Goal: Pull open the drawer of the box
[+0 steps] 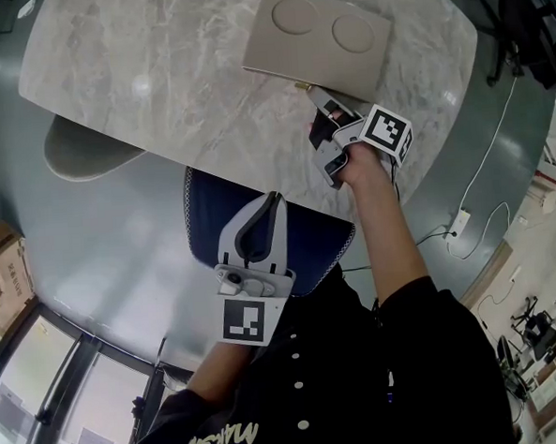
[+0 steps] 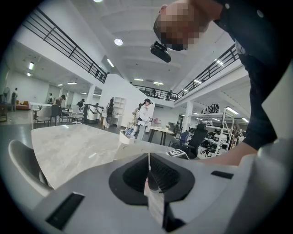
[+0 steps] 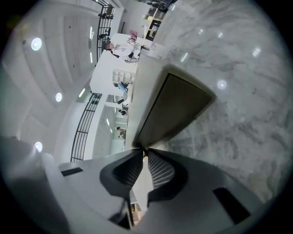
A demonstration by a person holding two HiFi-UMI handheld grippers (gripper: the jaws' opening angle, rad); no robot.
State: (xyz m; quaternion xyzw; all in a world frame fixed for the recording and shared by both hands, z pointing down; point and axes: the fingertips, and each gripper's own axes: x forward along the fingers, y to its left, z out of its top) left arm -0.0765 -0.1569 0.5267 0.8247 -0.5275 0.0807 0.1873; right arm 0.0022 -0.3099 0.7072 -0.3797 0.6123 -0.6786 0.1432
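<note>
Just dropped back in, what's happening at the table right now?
A person is working on the beige box on the marble table. The right tool has its jaws closed on the small gold drawer pull at the box's front edge, and the drawer does not look pulled out yet. The left tool is shut, empty, and held off the table above a blue chair.
</note>
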